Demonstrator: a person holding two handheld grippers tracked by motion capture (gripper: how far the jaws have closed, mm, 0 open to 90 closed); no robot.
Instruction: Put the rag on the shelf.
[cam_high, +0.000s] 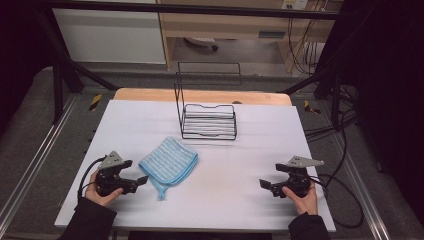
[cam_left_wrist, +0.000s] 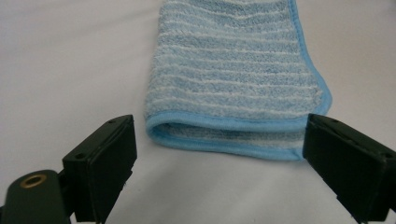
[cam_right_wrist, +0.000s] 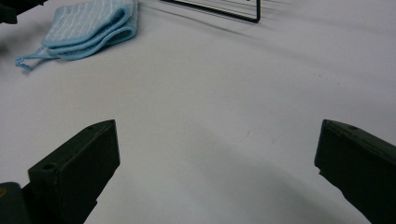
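I am holding the left tongs (cam_high: 141, 181) wide open, empty, just short of the folded cloth (cam_high: 169, 161) on the bench (cam_high: 240, 150). The right tongs (cam_high: 265, 184) are gaping empty, well apart. Nothing is gripped yet; grasping remains.

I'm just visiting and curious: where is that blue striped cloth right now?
In the high view the folded blue cloth lies on the white table, left of centre, just ahead of the open left gripper and in front of the black wire rack.
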